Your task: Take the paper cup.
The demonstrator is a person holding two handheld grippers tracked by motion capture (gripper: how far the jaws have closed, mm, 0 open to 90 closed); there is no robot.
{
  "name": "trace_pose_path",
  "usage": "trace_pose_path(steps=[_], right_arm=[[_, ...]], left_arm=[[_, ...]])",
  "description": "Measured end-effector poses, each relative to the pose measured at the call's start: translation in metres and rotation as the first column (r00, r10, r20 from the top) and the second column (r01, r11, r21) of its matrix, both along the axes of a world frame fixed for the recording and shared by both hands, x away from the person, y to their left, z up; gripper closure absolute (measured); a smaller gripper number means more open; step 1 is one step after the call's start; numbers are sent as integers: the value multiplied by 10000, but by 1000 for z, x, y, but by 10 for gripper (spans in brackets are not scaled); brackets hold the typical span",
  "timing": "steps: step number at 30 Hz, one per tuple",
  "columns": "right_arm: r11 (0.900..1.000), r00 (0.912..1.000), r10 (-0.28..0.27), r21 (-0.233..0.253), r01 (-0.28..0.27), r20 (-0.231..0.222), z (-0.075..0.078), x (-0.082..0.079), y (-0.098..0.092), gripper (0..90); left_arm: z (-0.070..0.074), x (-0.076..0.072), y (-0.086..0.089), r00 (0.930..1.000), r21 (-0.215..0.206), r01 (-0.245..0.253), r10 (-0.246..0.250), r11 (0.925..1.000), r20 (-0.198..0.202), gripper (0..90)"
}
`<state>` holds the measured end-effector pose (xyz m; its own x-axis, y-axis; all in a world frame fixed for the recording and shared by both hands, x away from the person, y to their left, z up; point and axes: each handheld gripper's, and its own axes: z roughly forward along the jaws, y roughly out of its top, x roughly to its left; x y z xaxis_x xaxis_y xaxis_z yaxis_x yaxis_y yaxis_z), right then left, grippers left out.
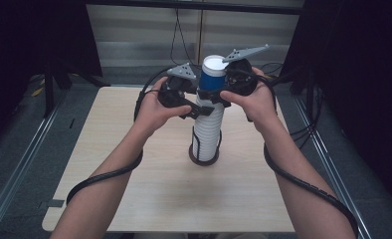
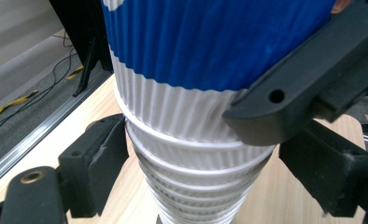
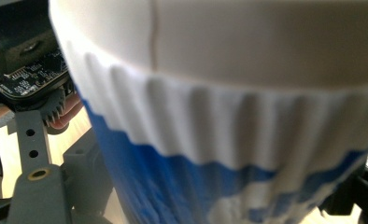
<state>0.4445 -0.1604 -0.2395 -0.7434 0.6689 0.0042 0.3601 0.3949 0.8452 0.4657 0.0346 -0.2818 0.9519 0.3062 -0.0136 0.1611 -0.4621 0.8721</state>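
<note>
A tall stack of white ribbed paper cups (image 1: 207,130) stands on a dark round base (image 1: 203,161) mid-table. The top cup is blue and white (image 1: 212,79). My left gripper (image 1: 197,110) is shut on the white stack (image 2: 191,140) just under the blue cup (image 2: 210,42), its black pads (image 2: 108,163) pressing both sides. My right gripper (image 1: 218,94) is shut on the blue cup (image 3: 182,186), a little higher; one of its jaws crosses the left gripper view at upper right. In the right gripper view (image 3: 196,205) the cup hides most of the jaws.
The light wooden table (image 1: 149,199) has rounded corners and grey floor around it. Metal rails (image 1: 20,164) run along both sides. Cables (image 1: 104,175) trail from both grippers along the forearms. Dark stands and wires sit behind the table's far edge.
</note>
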Motion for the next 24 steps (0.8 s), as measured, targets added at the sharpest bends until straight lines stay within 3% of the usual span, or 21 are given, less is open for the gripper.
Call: trace_pose_path(steps=[5, 9, 24], right_arm=[[10000, 10000, -52, -62, 52, 62, 0, -2, 0, 175], [9992, 9999, -101, -387, 98, -91, 4, -1, 1, 183], [9999, 10000, -68, -100, 68, 63, 9, -1, 0, 197]], left_arm=[[1, -1, -1, 10000, 63, 31, -31, 10000, 32, 156], [0, -1, -1, 10000, 37, 48, -48, 10000, 5, 157], [-1, -1, 1, 10000, -35, -10, 10, 10000, 43, 165]])
